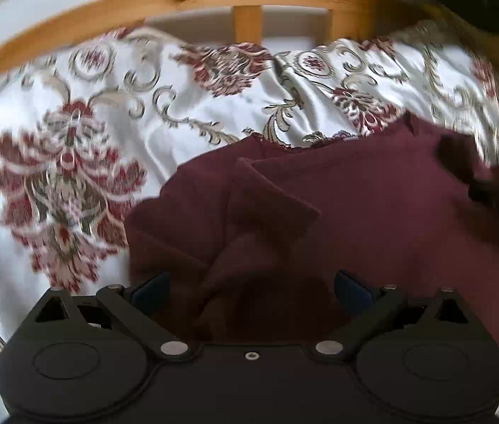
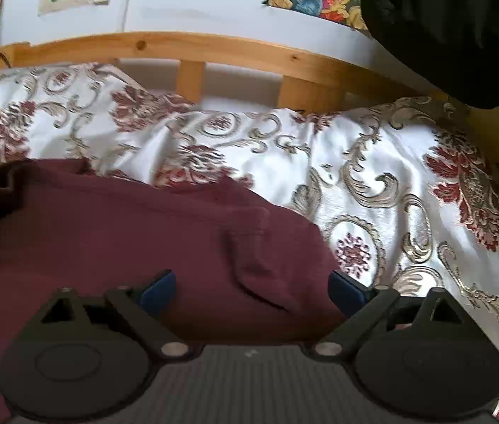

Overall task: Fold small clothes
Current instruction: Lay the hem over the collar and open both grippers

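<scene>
The dark maroon knit garment (image 1: 373,212) lay on the bed, spread over a white satin bedspread with red floral and gold scroll embroidery (image 1: 108,113). A folded flap with a ribbed edge (image 1: 270,194) lay across its top layer. The left gripper (image 1: 251,288) was angled downward over the near edge of the garment, jaws standing wide apart, blue pads (image 1: 152,291) clear of the cloth and clamped on nothing. The right gripper (image 2: 251,288) was angled less steeply over the garment's right-hand corner (image 2: 277,275), jaws likewise wide apart and gripping nothing. No label or writing could be read on the garment. Beyond the bedspread ran a curved, knotted pine bed rail with upright slats (image 2: 192,49), against a white wall (image 2: 214,0). Both views were motion-blurred.
</scene>
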`<state>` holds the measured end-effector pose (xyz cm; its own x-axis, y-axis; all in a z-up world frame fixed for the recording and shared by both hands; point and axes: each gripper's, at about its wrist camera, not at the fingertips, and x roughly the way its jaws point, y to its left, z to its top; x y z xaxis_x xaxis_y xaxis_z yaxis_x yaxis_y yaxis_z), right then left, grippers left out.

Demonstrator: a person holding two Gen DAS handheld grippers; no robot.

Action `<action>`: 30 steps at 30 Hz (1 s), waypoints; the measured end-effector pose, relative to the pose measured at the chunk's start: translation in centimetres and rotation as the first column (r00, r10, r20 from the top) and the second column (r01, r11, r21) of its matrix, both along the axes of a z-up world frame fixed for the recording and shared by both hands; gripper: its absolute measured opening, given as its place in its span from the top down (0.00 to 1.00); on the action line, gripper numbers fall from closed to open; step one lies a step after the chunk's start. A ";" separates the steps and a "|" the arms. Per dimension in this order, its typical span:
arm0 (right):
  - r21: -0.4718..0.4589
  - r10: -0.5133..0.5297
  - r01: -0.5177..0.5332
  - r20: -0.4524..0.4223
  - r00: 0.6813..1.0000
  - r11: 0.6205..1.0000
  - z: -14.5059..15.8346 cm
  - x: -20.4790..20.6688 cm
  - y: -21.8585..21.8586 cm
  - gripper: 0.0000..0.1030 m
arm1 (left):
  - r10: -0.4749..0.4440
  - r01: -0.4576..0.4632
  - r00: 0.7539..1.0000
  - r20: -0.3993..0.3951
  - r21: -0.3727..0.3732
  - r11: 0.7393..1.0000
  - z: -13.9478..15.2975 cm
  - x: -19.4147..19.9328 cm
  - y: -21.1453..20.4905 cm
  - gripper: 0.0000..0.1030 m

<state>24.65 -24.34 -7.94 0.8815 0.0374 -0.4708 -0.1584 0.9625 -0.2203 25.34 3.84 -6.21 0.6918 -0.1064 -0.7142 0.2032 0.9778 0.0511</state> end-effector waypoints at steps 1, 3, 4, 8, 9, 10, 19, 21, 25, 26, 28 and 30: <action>-0.008 -0.008 0.008 0.003 1.000 1.000 -0.2 0.2 -0.1 0.12 | -0.003 0.002 1.000 0.019 0.039 0.999 -0.1 0.0 -0.2 0.04; -0.019 -0.027 0.027 0.001 1.000 0.999 -0.7 0.7 -0.4 0.16 | 0.020 -0.025 0.999 0.043 0.110 0.994 -0.4 0.2 -0.4 0.05; -0.018 -0.041 0.041 0.002 0.999 0.999 -0.8 0.8 -0.6 0.16 | 0.042 -0.050 0.997 0.057 0.132 0.990 -0.4 0.5 -0.2 0.05; -0.009 -0.122 0.122 0.029 0.992 0.992 -0.8 0.8 -1.7 0.16 | 0.171 -0.179 0.982 0.082 0.111 0.978 -0.2 2.0 2.0 0.06; -0.007 -0.149 0.150 0.044 0.988 0.989 -0.6 0.8 -2.1 0.16 | 0.205 -0.213 0.975 0.088 0.098 0.972 -0.1 2.1 2.6 0.06; -0.001 -0.182 0.183 0.059 0.981 0.983 -0.5 0.8 -2.5 0.15 | 0.237 -0.245 0.967 0.093 0.086 0.966 0.1 2.4 3.2 0.06; 0.092 -0.325 0.322 0.024 0.945 0.942 0.2 0.0 -5.9 0.06 | 0.346 -0.349 0.936 0.060 0.048 0.936 0.4 3.0 5.7 0.04; 0.108 -0.318 0.315 0.018 0.948 0.943 0.5 -1.1 -6.1 0.00 | 0.343 -0.345 0.938 0.050 0.030 0.938 0.5 2.6 5.7 0.02; 0.113 -0.281 0.281 -0.020 0.960 0.953 0.9 -3.3 -5.7 0.00 | 0.341 -0.339 0.940 0.026 -0.046 0.940 1.3 0.6 5.8 0.01; 0.102 -0.274 0.276 -0.029 0.961 0.956 0.9 -3.8 -5.4 0.00 | 0.344 -0.342 0.939 0.021 -0.067 0.937 1.6 0.2 6.0 0.01; 0.073 -0.257 0.260 -0.045 0.965 0.963 1.1 -4.9 -4.8 0.00 | 0.359 -0.356 0.933 0.005 -0.119 0.927 2.1 -0.9 6.4 0.01; 0.075 -0.238 0.241 -0.055 0.970 0.967 1.5 -6.0 -4.4 0.00 | 0.376 -0.375 0.926 -0.028 -0.171 0.911 2.5 -2.1 7.0 0.01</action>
<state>18.64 -28.70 -6.49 0.8471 -0.1327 -0.5147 0.0709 0.9879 -0.1380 23.28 10.87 -3.71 0.7085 0.0431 -0.7044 -0.1807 0.9759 -0.1220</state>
